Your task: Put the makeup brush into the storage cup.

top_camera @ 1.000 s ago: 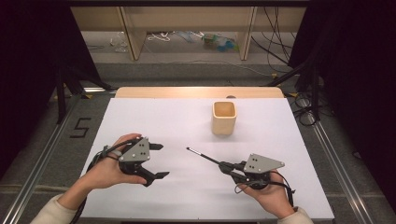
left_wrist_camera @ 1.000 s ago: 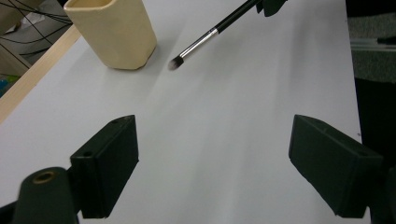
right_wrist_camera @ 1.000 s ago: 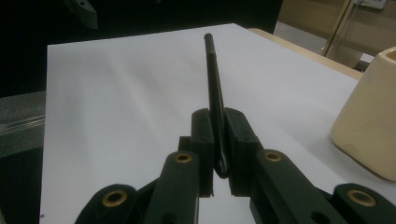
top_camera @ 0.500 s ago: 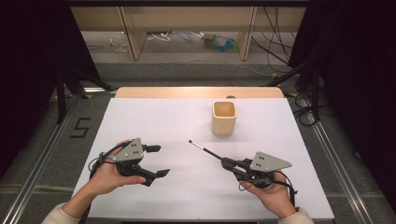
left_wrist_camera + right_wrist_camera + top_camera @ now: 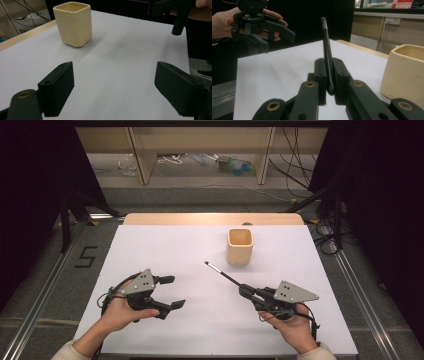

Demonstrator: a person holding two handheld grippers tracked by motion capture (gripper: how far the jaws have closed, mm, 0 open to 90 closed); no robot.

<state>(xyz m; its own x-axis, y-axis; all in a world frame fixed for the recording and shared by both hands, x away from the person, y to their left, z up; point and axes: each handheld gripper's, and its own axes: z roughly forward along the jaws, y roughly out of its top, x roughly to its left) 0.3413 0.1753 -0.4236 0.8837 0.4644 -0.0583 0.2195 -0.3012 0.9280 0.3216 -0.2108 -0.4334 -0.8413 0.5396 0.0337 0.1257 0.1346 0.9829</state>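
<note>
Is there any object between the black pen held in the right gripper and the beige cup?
Nothing visible does. The pen, clamped in the right gripper, points toward the cup, with bare white table between them.

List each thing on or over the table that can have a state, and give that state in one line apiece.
Left gripper: jaws wide open, nothing between them, held above the table.
Right gripper: shut on the pen.
Pen: clamped at one end, its free tip pointing toward the cup.
Cup: upright on the white table, open mouth up, apart from both grippers; no contents visible.
</note>
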